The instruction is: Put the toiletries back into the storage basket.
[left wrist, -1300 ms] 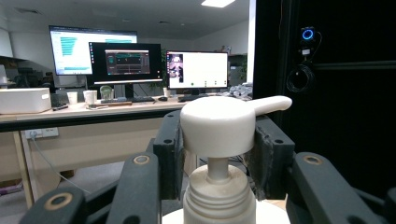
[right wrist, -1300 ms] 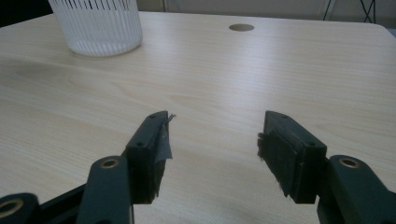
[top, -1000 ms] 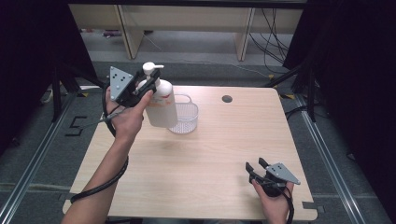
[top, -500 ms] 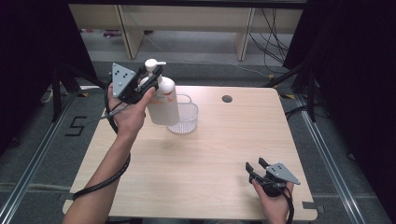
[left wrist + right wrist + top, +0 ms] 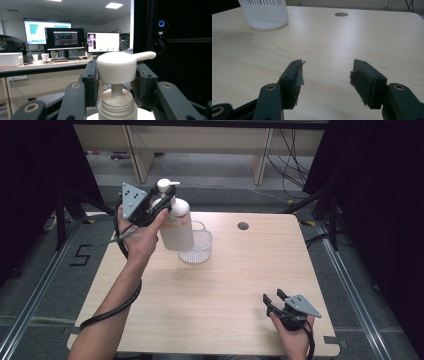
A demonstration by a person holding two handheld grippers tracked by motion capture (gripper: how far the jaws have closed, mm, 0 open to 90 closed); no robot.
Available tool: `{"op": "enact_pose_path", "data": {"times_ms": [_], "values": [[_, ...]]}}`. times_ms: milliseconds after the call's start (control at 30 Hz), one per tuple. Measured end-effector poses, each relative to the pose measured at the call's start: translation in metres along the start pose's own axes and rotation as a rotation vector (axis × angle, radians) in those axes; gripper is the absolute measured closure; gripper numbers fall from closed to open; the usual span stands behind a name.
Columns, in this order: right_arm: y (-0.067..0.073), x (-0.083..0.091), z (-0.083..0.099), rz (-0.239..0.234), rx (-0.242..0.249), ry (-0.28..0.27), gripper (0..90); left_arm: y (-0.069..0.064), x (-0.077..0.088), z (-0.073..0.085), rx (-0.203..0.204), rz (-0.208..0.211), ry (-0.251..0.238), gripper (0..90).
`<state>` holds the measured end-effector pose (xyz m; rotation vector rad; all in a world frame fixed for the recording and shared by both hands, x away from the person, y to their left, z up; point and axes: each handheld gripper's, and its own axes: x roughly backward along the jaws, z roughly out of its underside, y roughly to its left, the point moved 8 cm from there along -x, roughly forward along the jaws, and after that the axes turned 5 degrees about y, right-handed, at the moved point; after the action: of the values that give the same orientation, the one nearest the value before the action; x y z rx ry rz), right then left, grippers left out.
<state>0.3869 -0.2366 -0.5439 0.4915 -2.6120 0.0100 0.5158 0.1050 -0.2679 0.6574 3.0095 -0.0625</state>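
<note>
Jaws of the left gripper (image 5: 165,206) clamp the neck of a white pump bottle (image 5: 176,225), holding it upright in the upper left of the high view, lifted clear of the wooden table (image 5: 235,275). In the left gripper view the two black jaws flank the bottle's pump head (image 5: 117,67), whose spout points to the right of that frame, with the ribbed collar just below it at the bottom centre. The bottle's lower body overlaps a clear ribbed basket (image 5: 197,246) that stands on the table just right of it; whether they touch cannot be told. At the lower right of the high view, the right gripper (image 5: 274,301) rests low by the table's near edge, its jaws spread apart with nothing between them. Its own view shows bare tabletop between the pads, the basket (image 5: 264,13) at upper left and a round hole (image 5: 341,14) in the tabletop near the top.
</note>
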Motion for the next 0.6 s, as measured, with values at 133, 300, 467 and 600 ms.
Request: {"op": "enact_pose_path", "data": {"times_ms": [133,300,467,600], "values": [[-0.001,-0.001,-0.001,0.001,0.023,-0.011,42.4,0.0,-0.003,-0.001,0.001,-0.001,0.001,59.1],[0.0,0.0,0.0,-0.008,0.025,0.006,42.4,0.0,-0.007,-0.002,-0.012,-0.001,-0.007,59.1],[0.0,-0.001,0.0,-0.011,0.021,-0.001,42.4,-0.002,-0.012,-0.003,-0.011,0.004,-0.008,59.1],[-0.002,0.001,0.0,0.009,0.031,0.013,42.3,-0.003,-0.015,-0.004,-0.012,0.009,-0.015,59.1]]}}
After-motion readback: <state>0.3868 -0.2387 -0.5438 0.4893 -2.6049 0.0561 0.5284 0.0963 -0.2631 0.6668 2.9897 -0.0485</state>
